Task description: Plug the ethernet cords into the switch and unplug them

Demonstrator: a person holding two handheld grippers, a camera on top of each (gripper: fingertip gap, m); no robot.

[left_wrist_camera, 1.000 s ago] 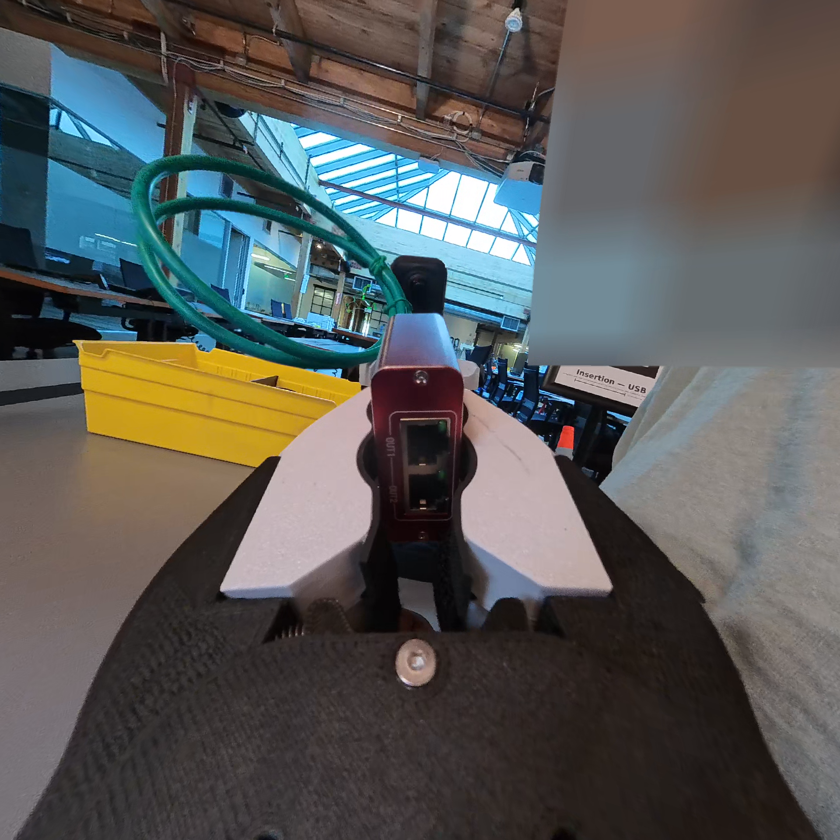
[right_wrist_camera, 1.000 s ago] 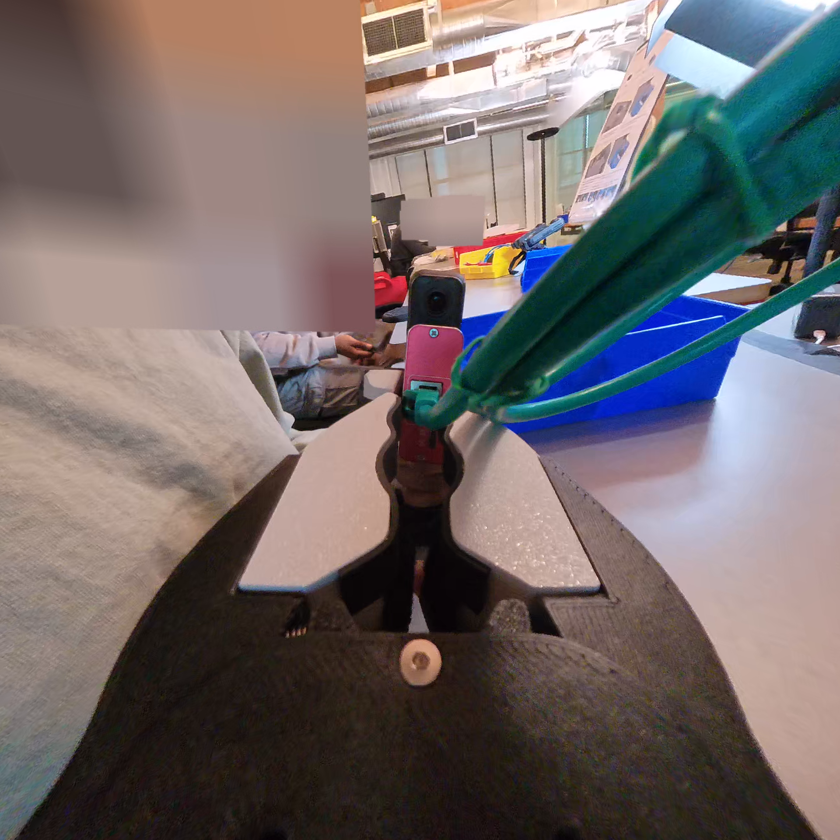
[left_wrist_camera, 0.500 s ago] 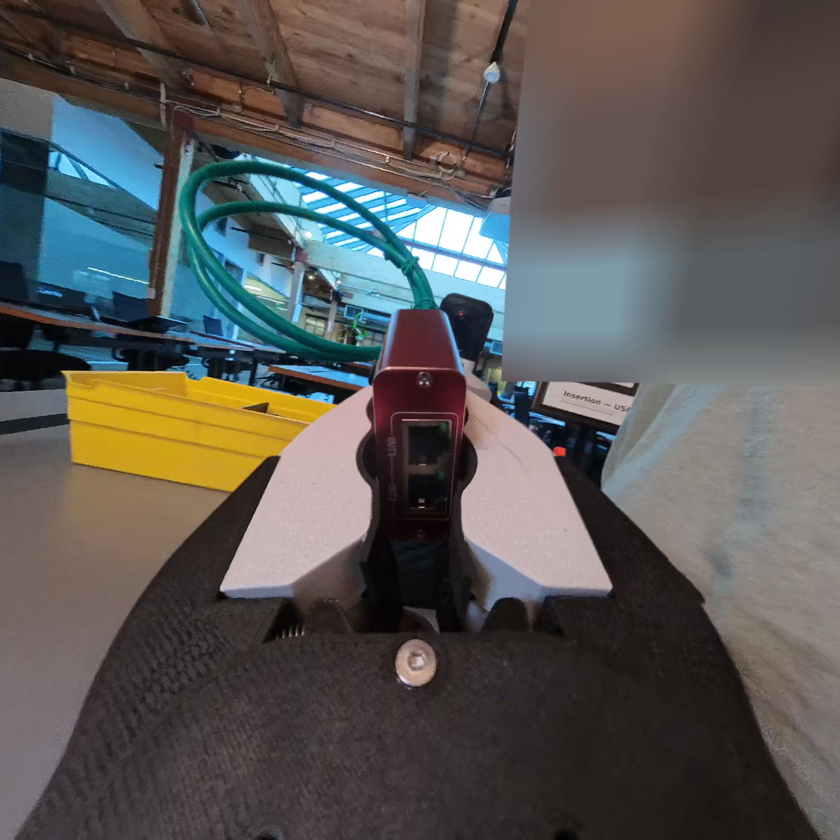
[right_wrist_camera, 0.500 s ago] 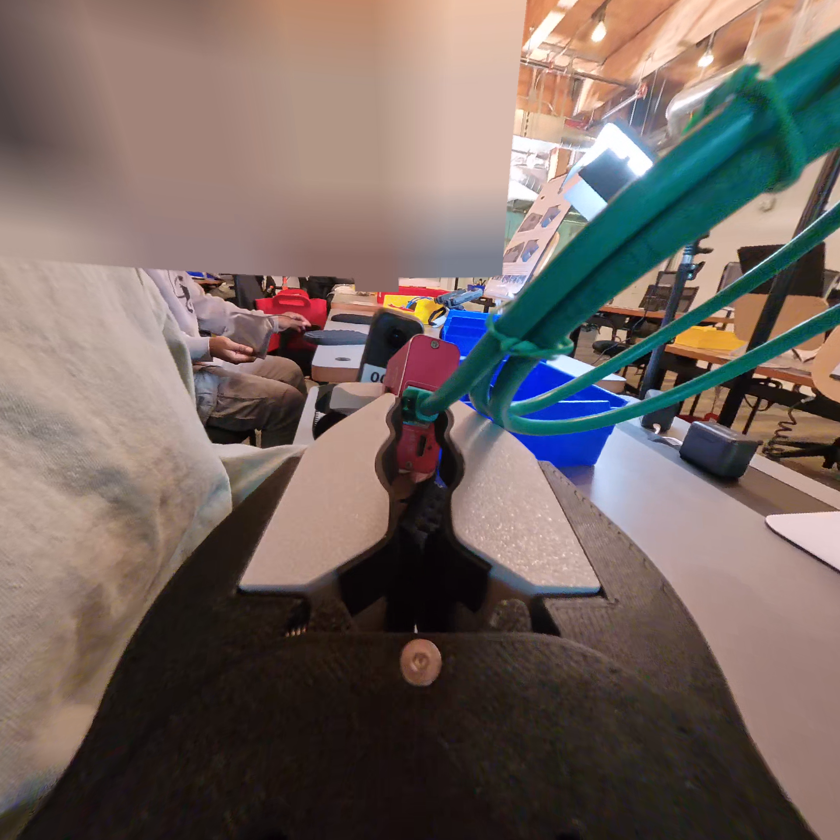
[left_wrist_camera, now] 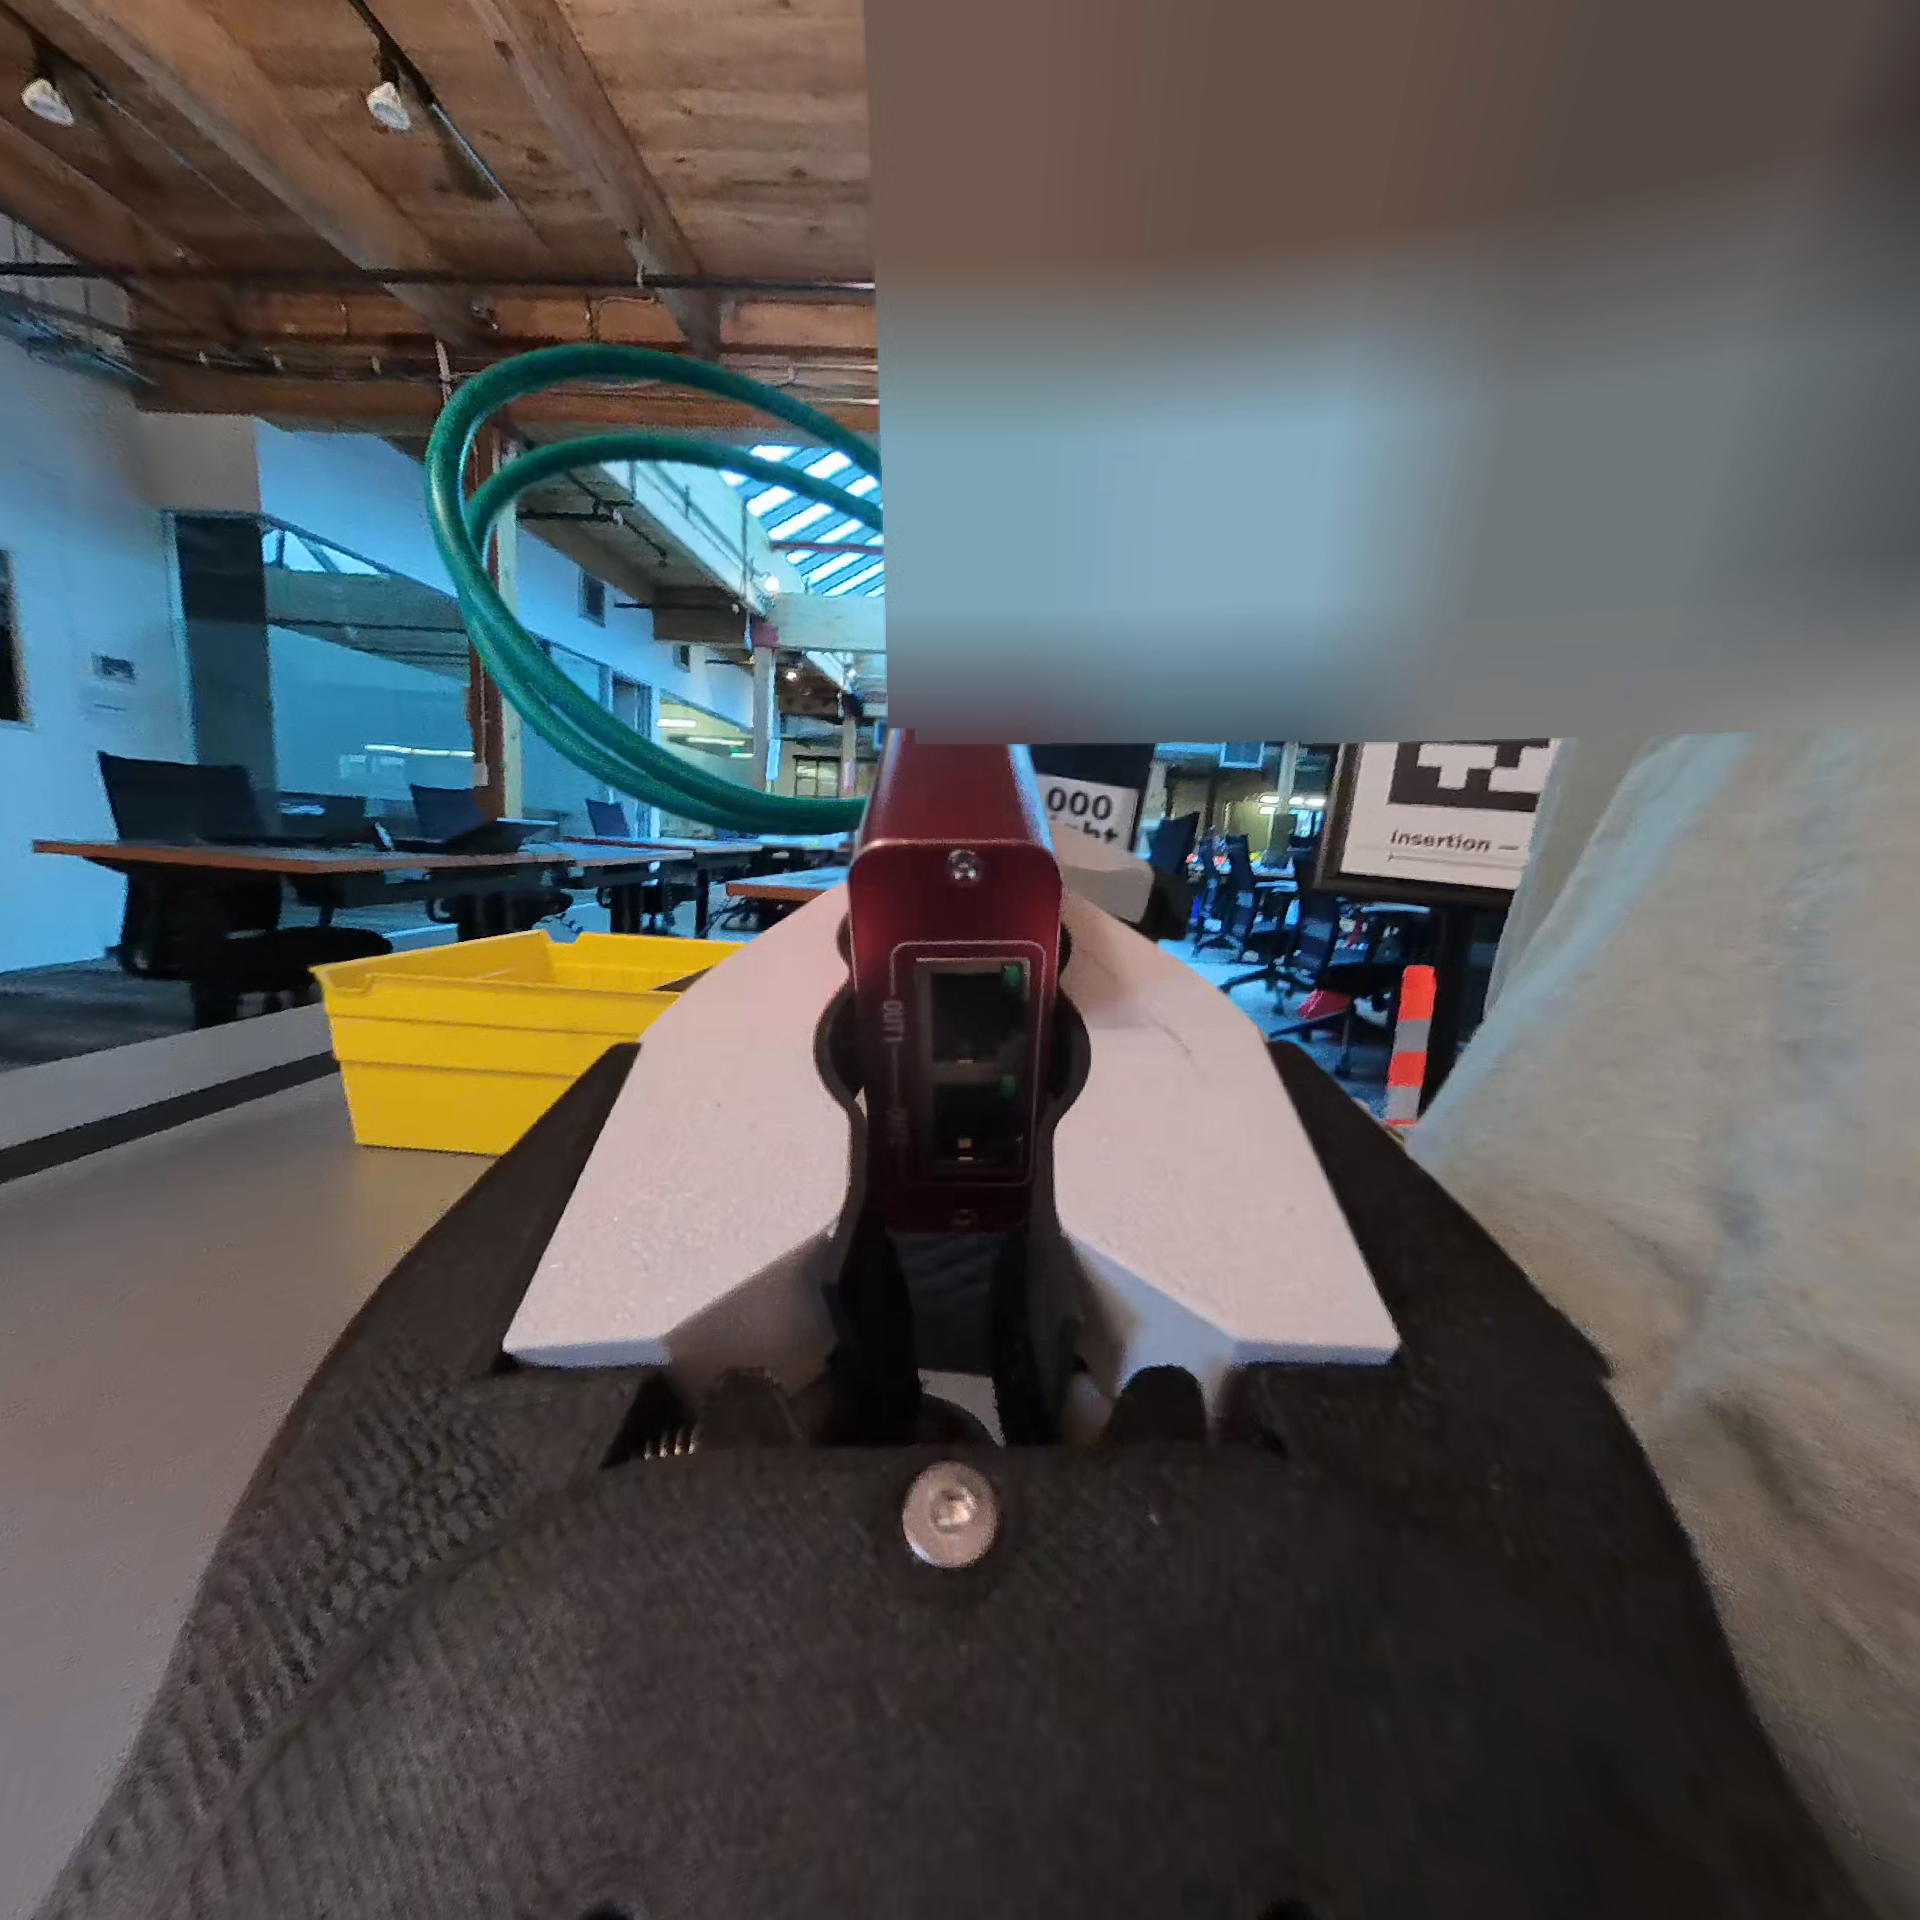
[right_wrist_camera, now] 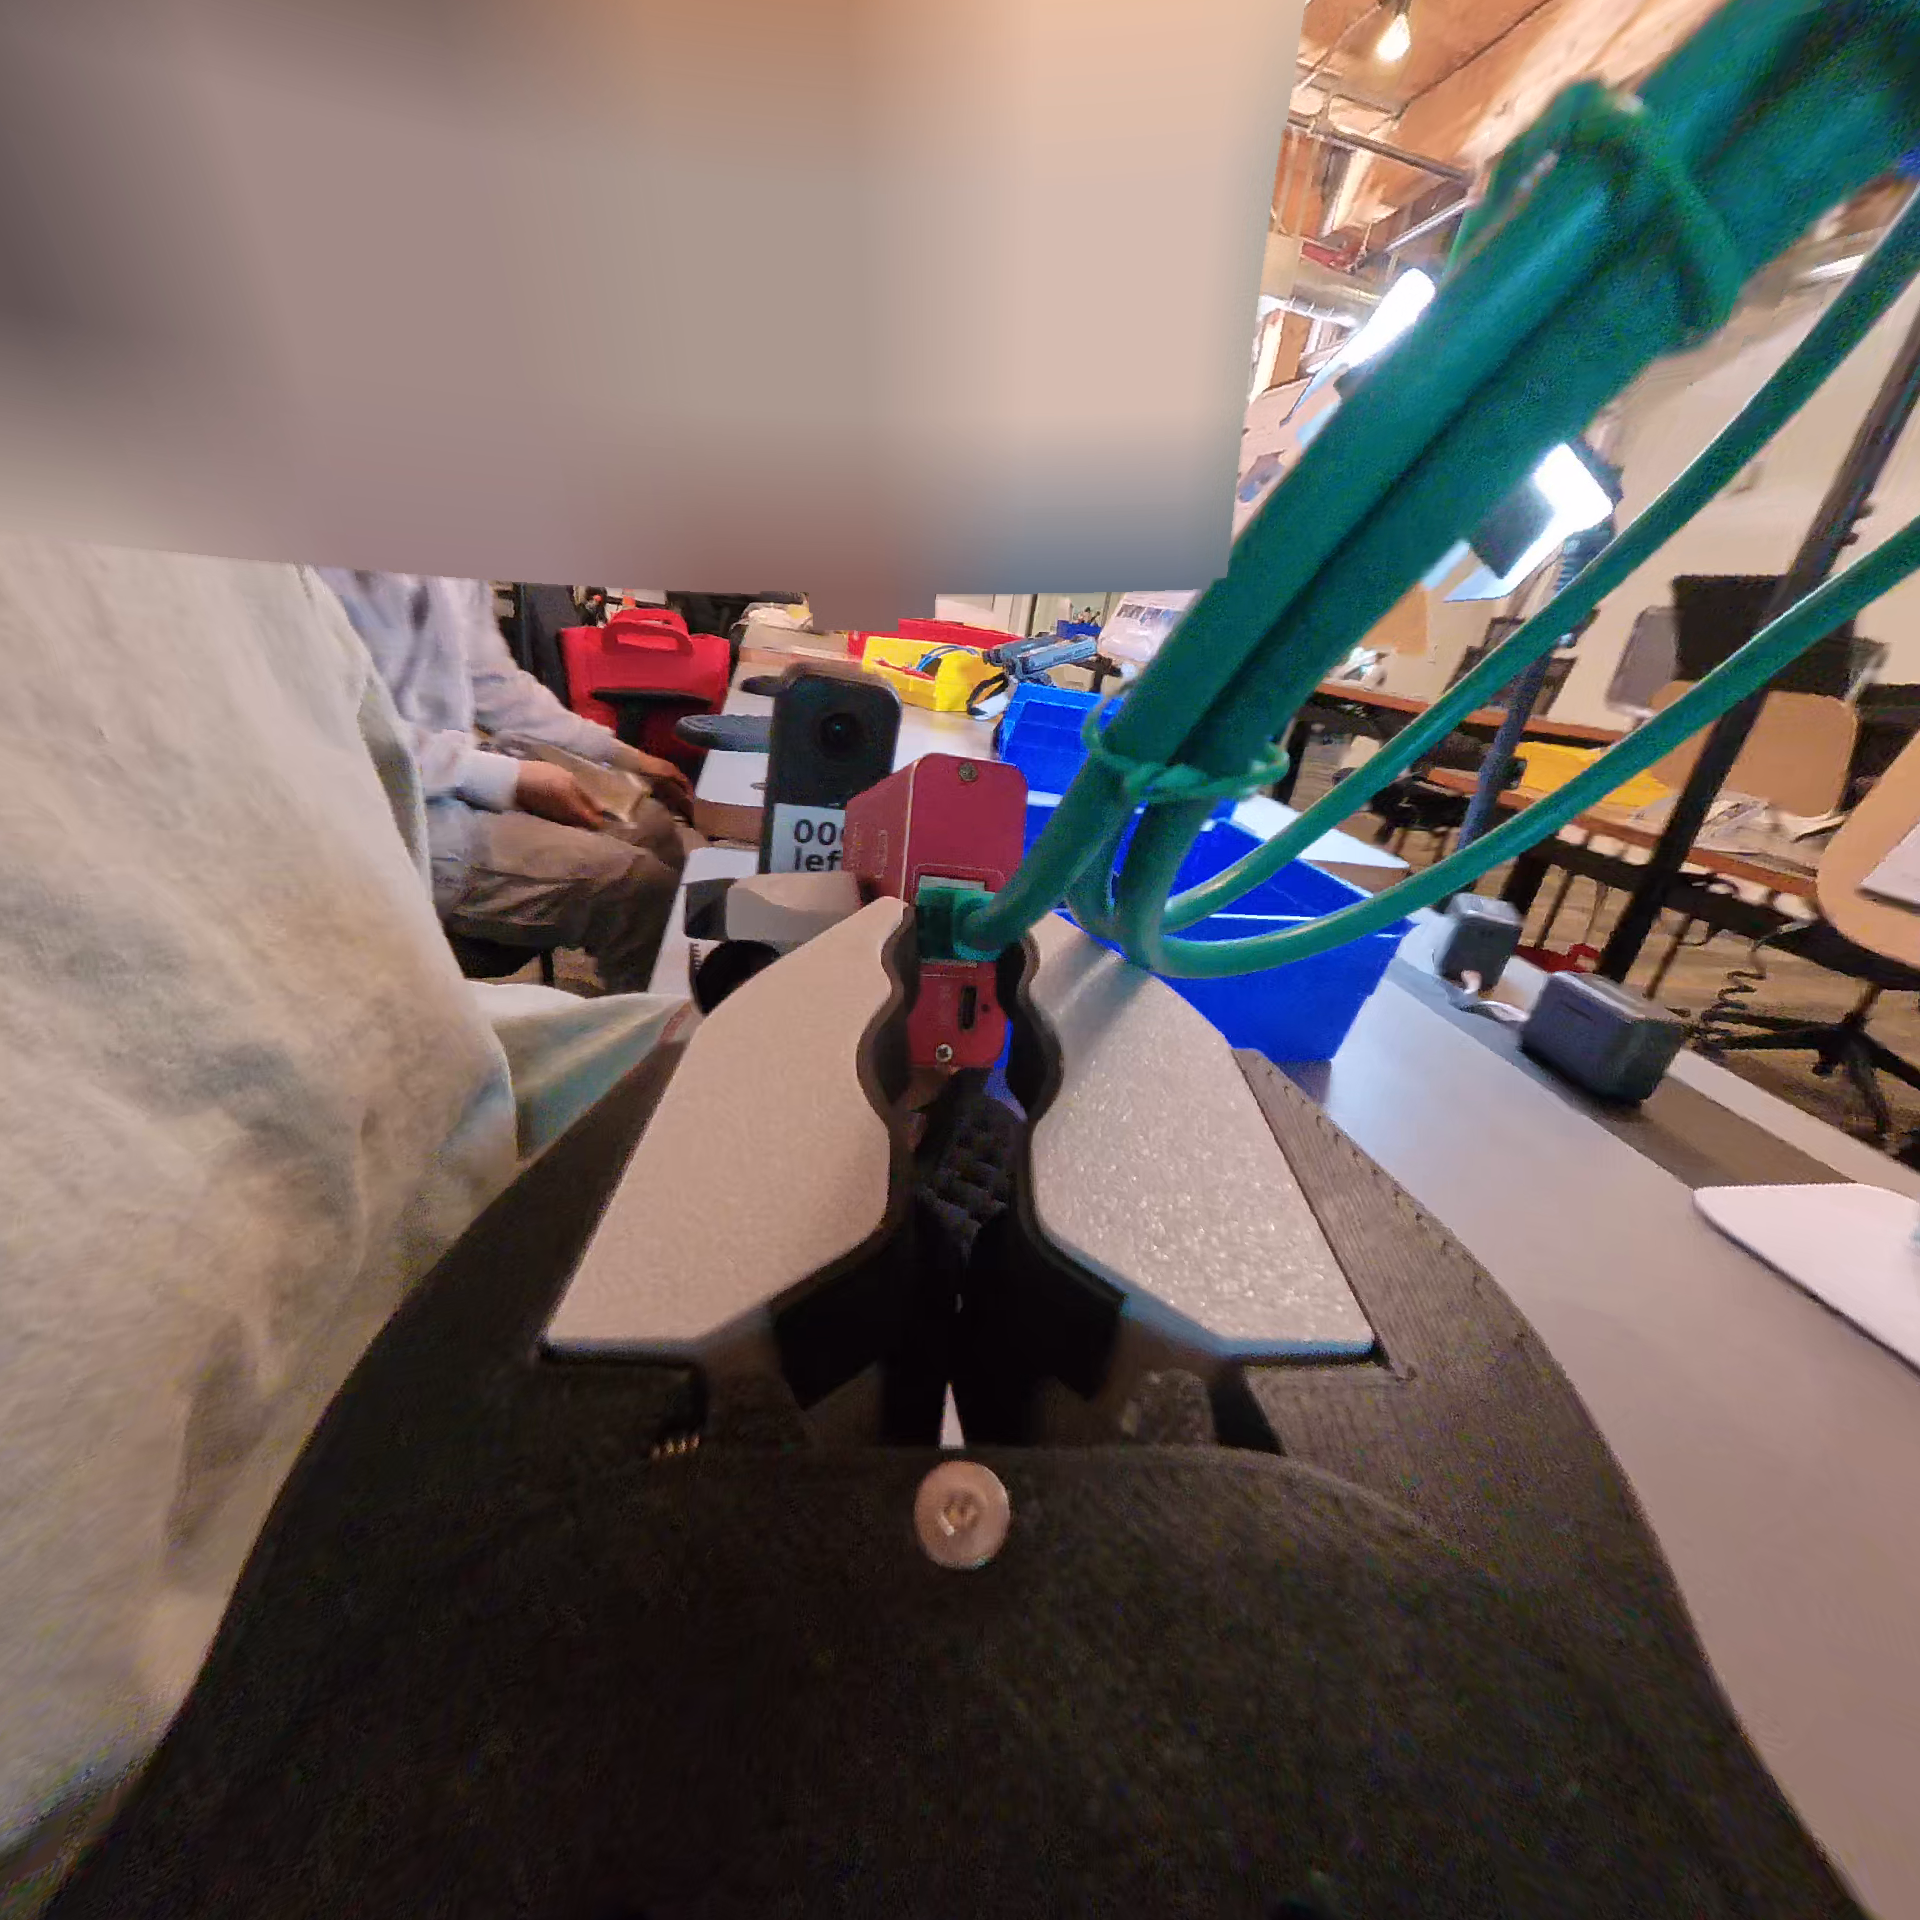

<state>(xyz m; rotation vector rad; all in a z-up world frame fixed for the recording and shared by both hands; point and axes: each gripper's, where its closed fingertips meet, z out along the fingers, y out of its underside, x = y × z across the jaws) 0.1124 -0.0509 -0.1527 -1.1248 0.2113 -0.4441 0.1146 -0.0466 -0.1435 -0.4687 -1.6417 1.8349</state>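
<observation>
Switch (left_wrist_camera: 956,1049), dark red metal, sits clamped in your left hand-held gripper (left_wrist_camera: 954,1081), two empty ports facing the camera. Your right hand-held gripper (right_wrist_camera: 961,987) pinches the green plug (right_wrist_camera: 940,920) seated at its far end; the ethernet cord (right_wrist_camera: 1351,582) loops toward 1 o'clock above the desk (right_wrist_camera: 1621,1351).

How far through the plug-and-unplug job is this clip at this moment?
Done: the green ethernet plug sits in the red switch's far-end port. In hand: the left gripper clamps the switch, and the right gripper is closed at that plug, with the coiled cable hanging off it. Left: the two near-end ports are empty, and nothing shows unplugged.
</observation>
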